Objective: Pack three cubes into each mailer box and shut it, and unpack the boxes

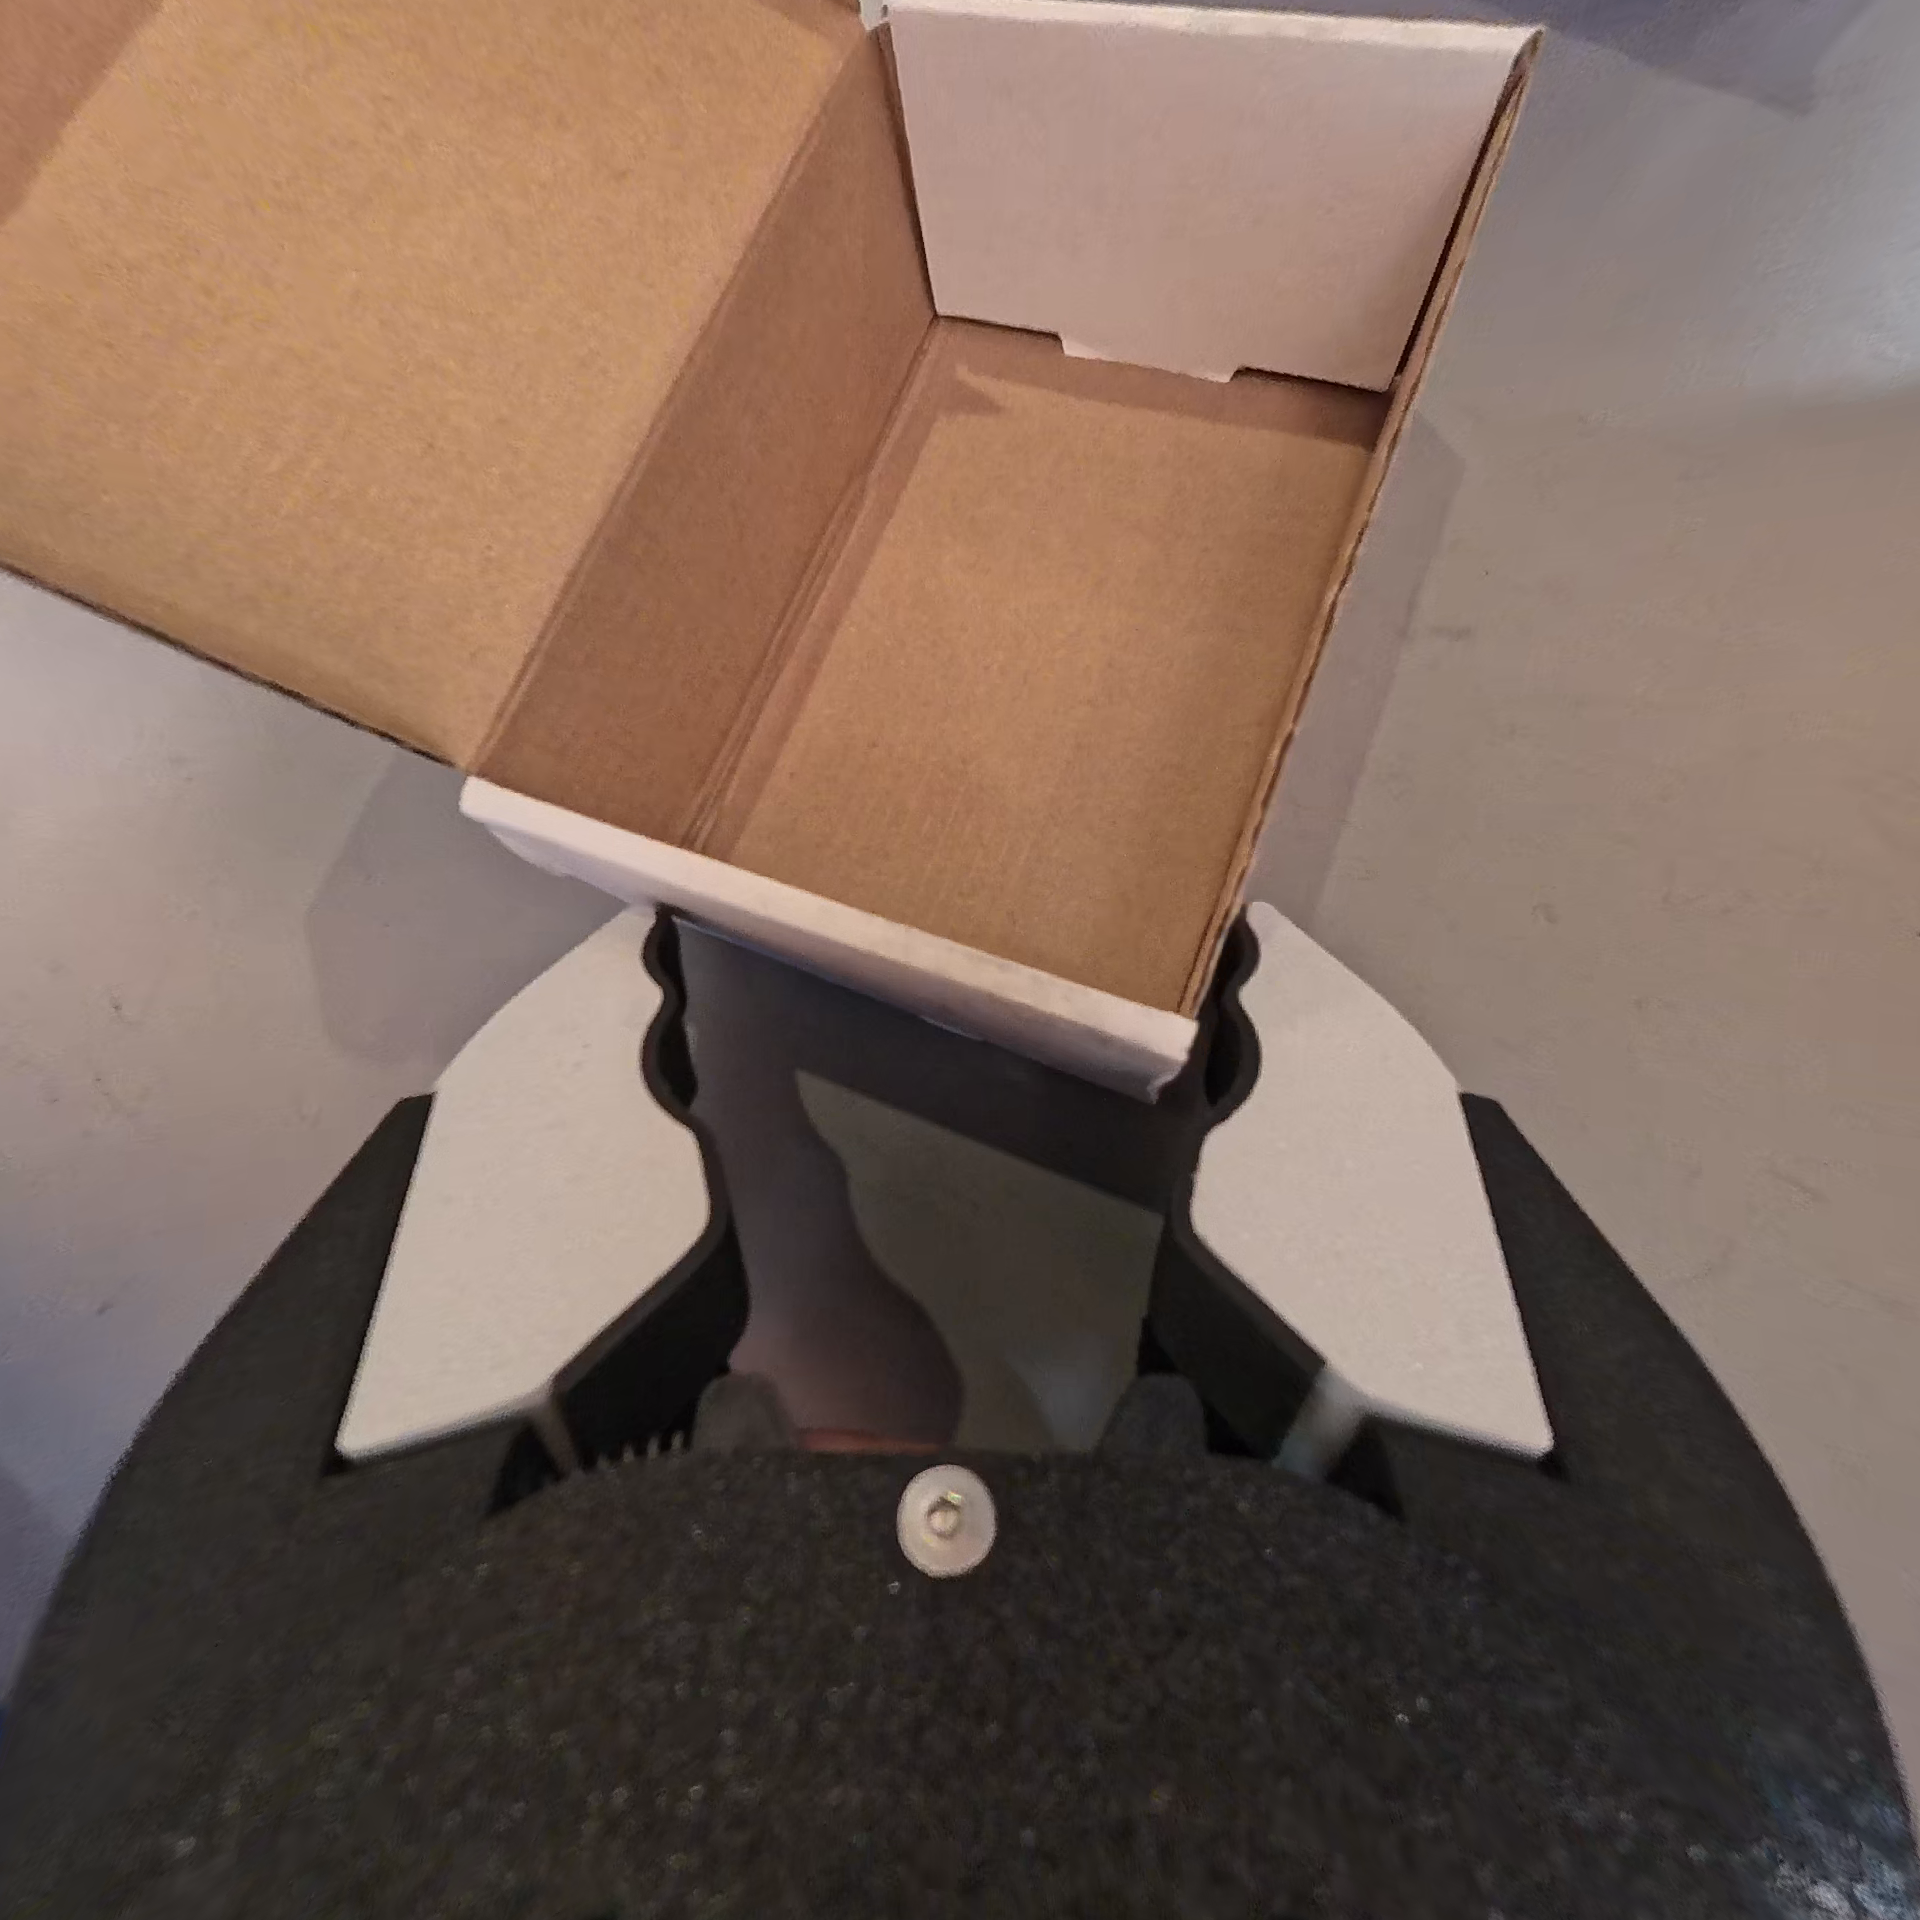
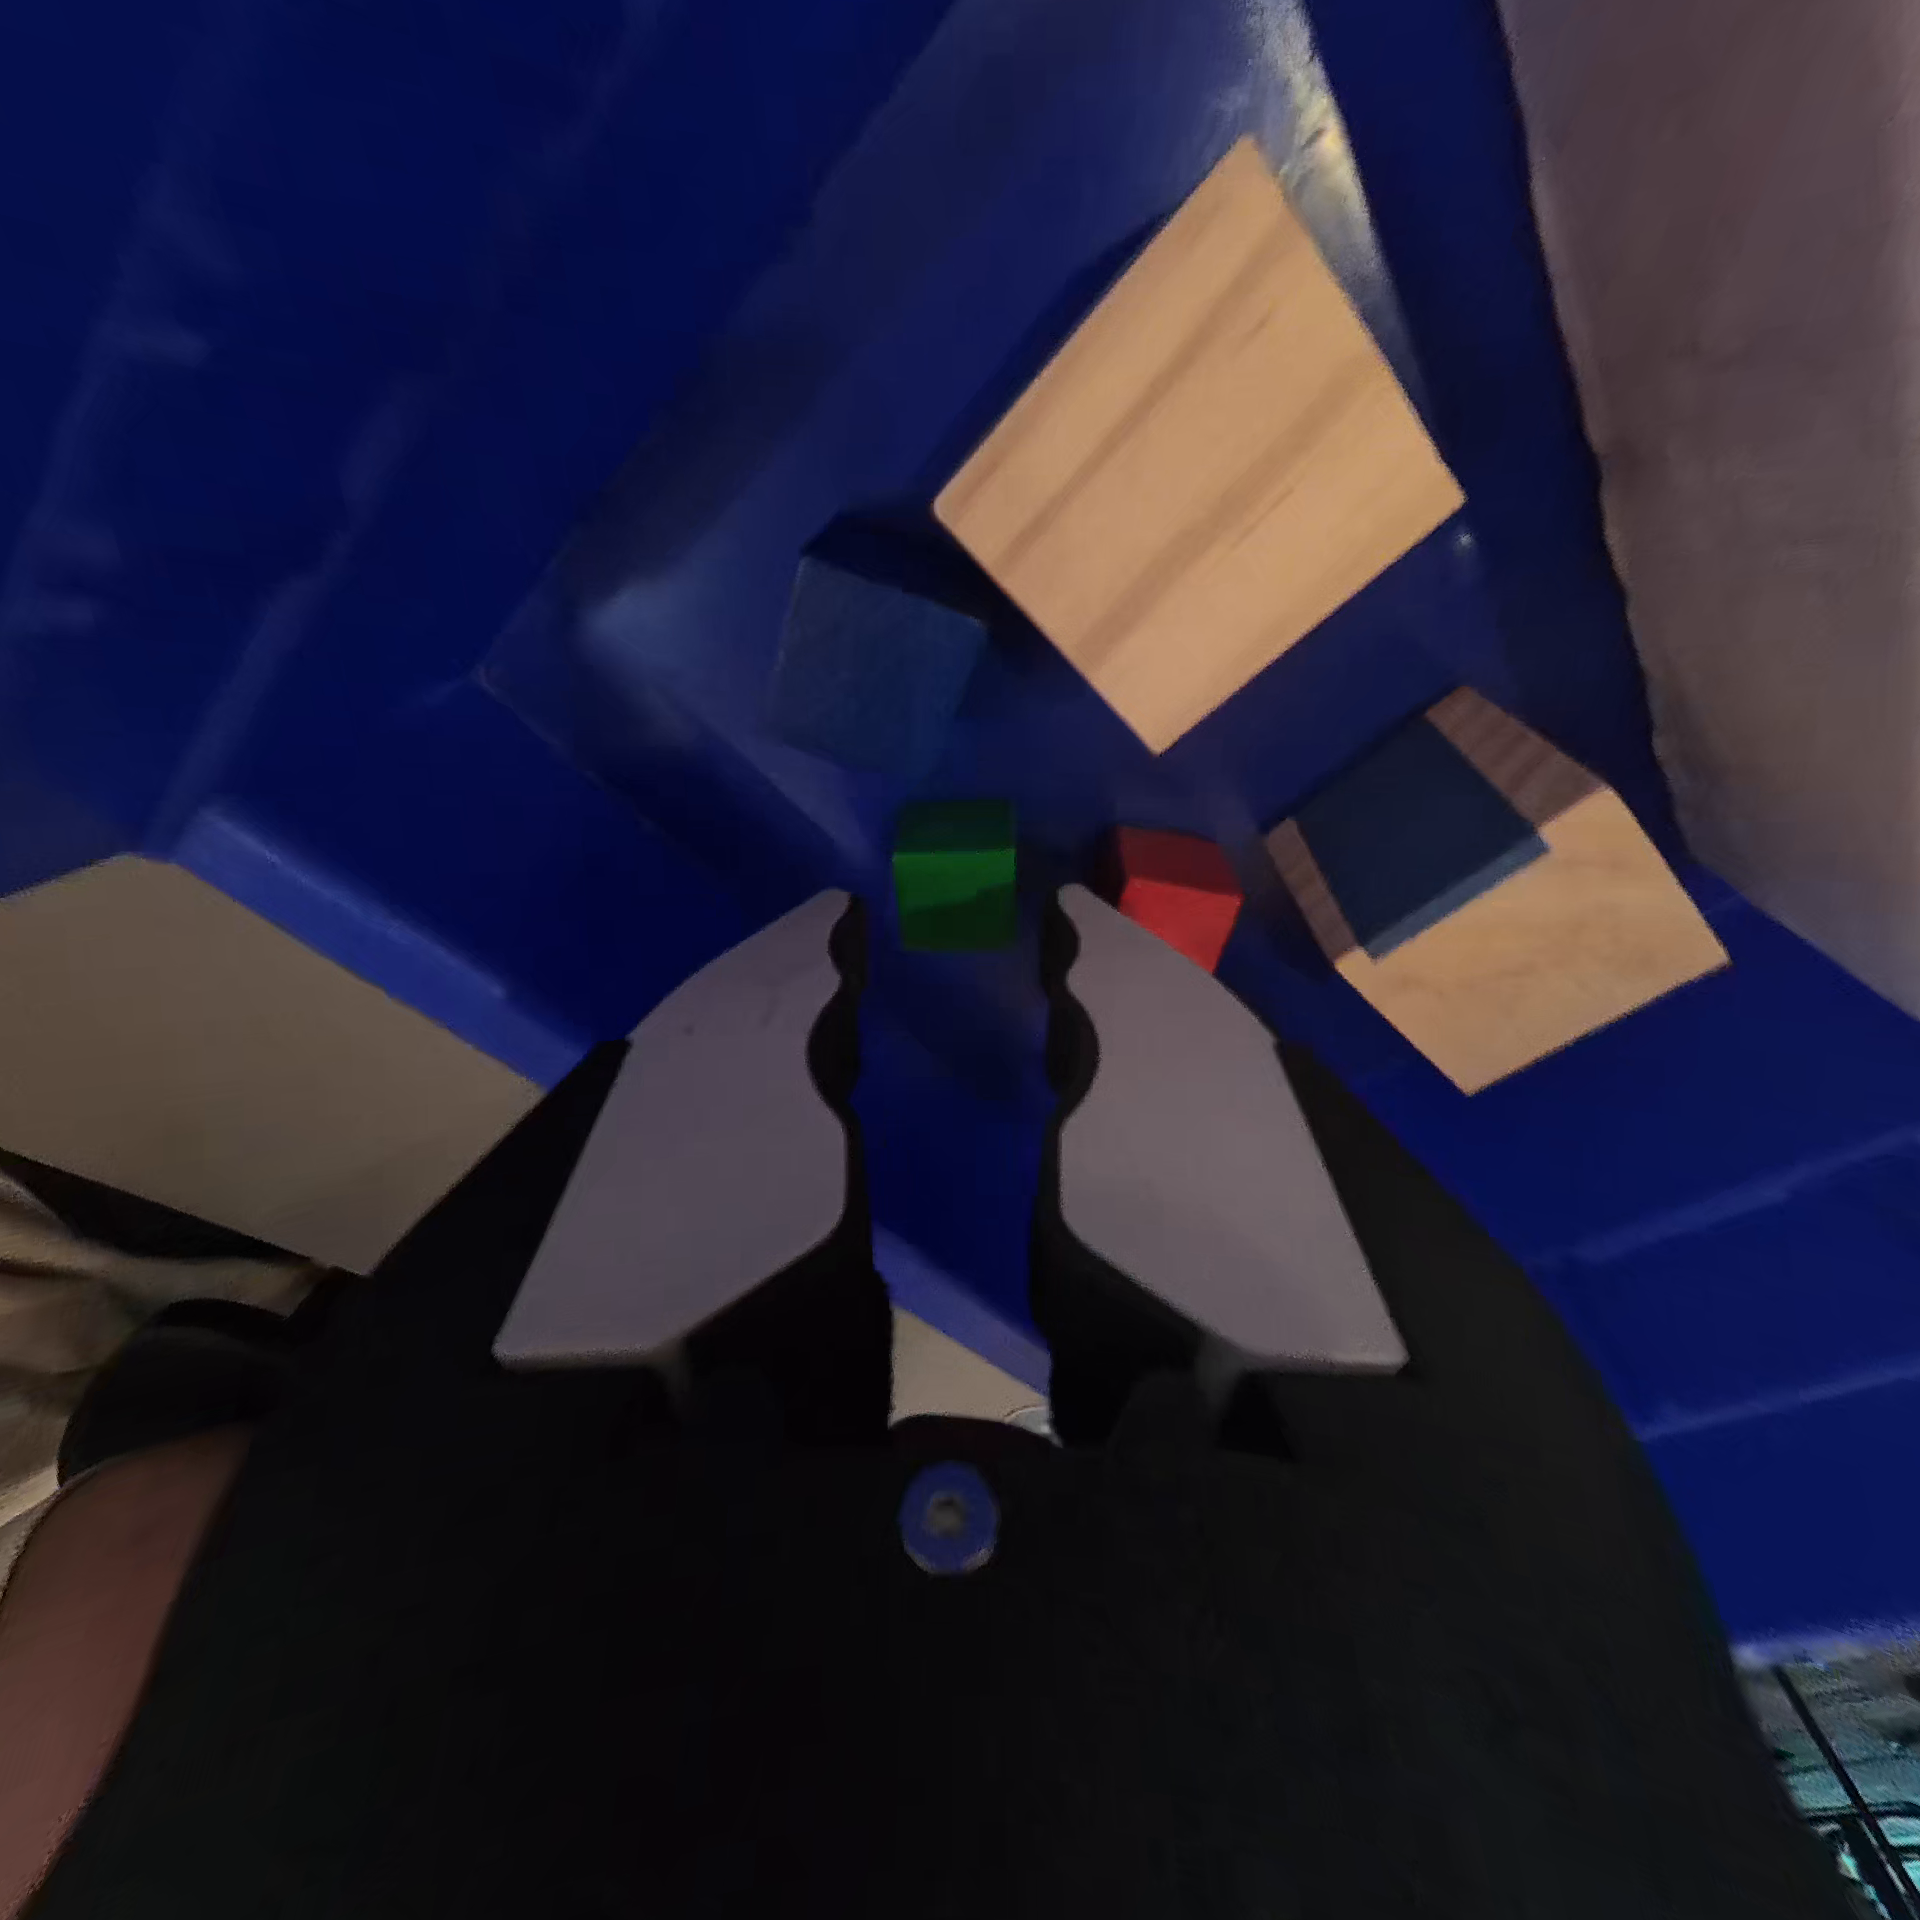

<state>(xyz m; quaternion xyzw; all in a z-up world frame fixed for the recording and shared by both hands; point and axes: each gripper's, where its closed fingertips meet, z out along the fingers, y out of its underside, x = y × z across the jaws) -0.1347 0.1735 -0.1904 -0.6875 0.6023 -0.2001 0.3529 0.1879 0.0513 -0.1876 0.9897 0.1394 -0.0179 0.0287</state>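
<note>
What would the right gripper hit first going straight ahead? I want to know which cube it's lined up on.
Most likely the green cube, just beyond the open right gripper and centred between its fingers; depth is blurry.

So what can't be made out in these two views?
- Left wrist view: the mailer box lid runs off the top-left edge; its near outer wall is hidden below the rim.
- Right wrist view: motion blur; blue cubes merge into the blue bin.
- Green cube: contact with right gripper unclear.
</note>
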